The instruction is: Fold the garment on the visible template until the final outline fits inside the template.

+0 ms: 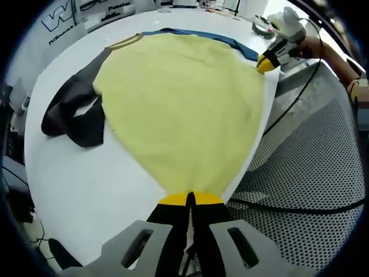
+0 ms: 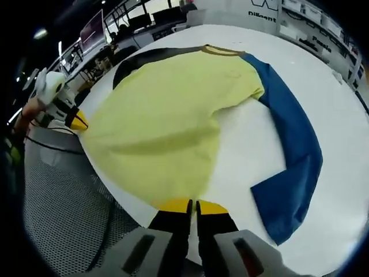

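1. gripping the hem, one at each corner, the two grippers are clenched on the shirt [image 1: 179, 115]: the left gripper [image 1: 190, 199] is closed on one bottom corner, and the right gripper [image 2: 192, 206] is closed on the other.
2. the hem is judged to be held at both corners so that it can be lifted evenly and carried toward the collar for a fold.
3. the shirt is laid flat on the white template [image 1: 75, 184], near the edge beside the mesh surface [image 1: 311, 167]; its hem lies at that edge.
4. the black sleeve [image 1: 72, 109] is folded back on itself; the blue sleeve [image 2: 291, 156] is spread out with a bend, so the outline is judged not yet compact.
5. count: one shirt, one yellow body, two sleeves, two grippers, one template. a cable [image 1: 288, 208] is draped over the mesh.
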Action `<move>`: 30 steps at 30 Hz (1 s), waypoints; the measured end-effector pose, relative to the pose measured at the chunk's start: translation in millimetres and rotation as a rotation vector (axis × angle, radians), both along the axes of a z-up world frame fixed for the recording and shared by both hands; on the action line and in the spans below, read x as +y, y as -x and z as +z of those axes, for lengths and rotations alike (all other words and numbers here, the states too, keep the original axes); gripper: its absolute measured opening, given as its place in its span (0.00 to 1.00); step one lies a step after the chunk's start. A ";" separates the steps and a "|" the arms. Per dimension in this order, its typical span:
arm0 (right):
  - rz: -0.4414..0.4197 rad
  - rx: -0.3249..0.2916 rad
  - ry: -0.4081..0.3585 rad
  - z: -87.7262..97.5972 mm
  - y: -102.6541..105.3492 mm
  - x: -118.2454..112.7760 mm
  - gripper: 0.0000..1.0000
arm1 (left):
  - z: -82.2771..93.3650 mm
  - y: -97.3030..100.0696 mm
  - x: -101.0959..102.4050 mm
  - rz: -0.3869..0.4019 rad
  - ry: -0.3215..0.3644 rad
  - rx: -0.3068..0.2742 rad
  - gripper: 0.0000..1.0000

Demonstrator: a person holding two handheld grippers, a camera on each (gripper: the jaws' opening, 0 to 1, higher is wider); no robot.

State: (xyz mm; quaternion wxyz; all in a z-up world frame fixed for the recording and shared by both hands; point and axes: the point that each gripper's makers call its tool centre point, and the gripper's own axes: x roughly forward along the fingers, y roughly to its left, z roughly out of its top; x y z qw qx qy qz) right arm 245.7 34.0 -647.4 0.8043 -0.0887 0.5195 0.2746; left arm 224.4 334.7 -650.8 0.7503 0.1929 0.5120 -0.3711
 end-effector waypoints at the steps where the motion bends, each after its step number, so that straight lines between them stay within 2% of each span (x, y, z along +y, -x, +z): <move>1: 0.005 -0.001 0.005 3.9 1.3 0.8 0.00 | 0.0 -0.1 0.0 0.001 0.000 0.000 0.00; 7: 0.052 -0.005 -0.006 26.2 9.3 13.6 0.00 | 0.2 -0.5 0.3 0.004 0.002 -0.001 0.00; 13: 0.144 -0.037 -0.031 40.8 9.1 43.4 0.00 | 0.3 -0.5 0.1 0.000 -0.004 0.000 0.00; 20: 0.228 -0.027 -0.078 36.4 3.3 77.0 0.00 | 0.3 -0.5 0.1 0.002 0.001 -0.001 0.00; 25: 0.287 0.016 -0.119 27.9 7.3 96.2 0.00 | 0.2 -0.5 0.1 0.004 0.001 0.000 0.00; 30: 0.349 0.037 -0.098 15.3 6.8 108.5 0.00 | 0.0 -0.6 0.2 0.003 0.000 0.001 0.00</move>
